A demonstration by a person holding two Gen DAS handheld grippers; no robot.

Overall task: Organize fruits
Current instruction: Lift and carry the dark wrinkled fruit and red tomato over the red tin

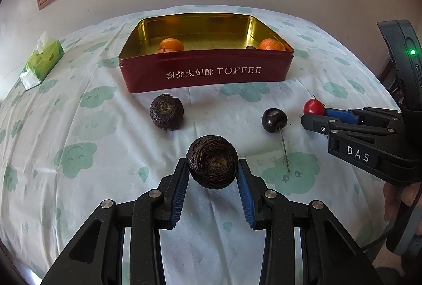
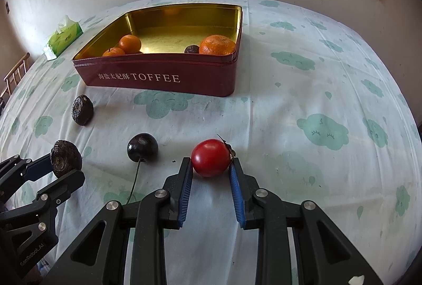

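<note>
The left gripper [image 1: 213,171] is squeezing a dark wrinkly fruit [image 1: 212,161] near us, and the right gripper [image 2: 211,166] is pinching a small red tomato [image 2: 210,157] (I think both are lifted a little off the cloth, but that is hard to see). The red tin [image 1: 203,74] is sitting far back with oranges [image 2: 217,44] already inside. The round fruits might be slipping out and rolling away, or the soft tomato might be getting squashed from too hard a squeeze.

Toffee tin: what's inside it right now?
The toffee tin holds three oranges: two small at its left end, a larger one at the right beside a dark wrinkled fruit. The front wall hides the floor just behind it.
</note>
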